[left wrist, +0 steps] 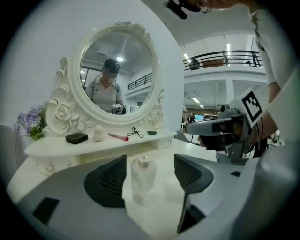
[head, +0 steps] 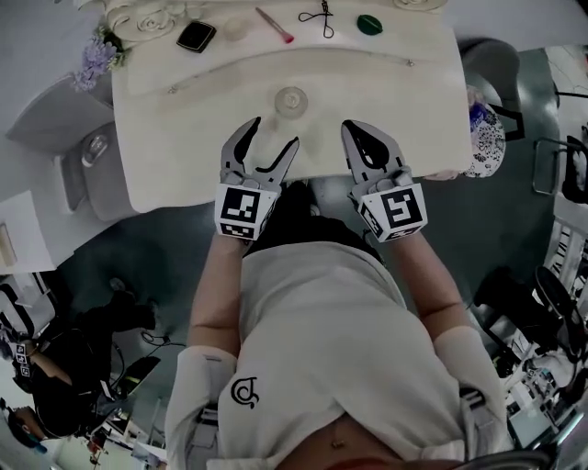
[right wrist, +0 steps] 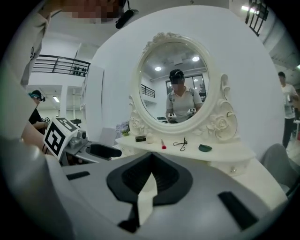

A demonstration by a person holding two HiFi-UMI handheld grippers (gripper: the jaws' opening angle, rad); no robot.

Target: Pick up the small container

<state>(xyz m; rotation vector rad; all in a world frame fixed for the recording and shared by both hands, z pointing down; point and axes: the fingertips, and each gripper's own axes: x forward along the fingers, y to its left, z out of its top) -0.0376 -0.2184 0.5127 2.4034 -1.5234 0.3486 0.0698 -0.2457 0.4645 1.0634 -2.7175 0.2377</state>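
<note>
Surface: white dressing table (head: 184, 138) with a curved front edge, standing on a grey floor (head: 138, 248). The main top is bare apart from the small container (head: 291, 99), a clear bottle with a pale cap, upright near the middle of the table. Behind it runs a raised shelf (head: 404, 41) carrying, left to right, a black case (head: 196, 36), a pink brush (head: 274, 25), an eyelash curler (head: 320, 16) and a green dish (head: 369, 25). Purple flowers (head: 96, 55) sit at the shelf's left end. An oval mirror (left wrist: 117, 75) in an ornate white frame rises at the back.

Pose: both forearms (head: 225, 294) reach forward over the table's near edge. The grippers lie side by side, marker cubes (head: 241, 209) facing up, jaws pointing at the shelf.

Left gripper (head: 274, 133): jaws well apart and empty. The container stands just past the tips, lined up with the gap. In the left gripper view it shows centred between the two dark pads (left wrist: 108, 180), touching neither.

Right gripper (head: 360, 133): jaws brought together at the tips, nothing between them. It is well to the right of the container.
</note>
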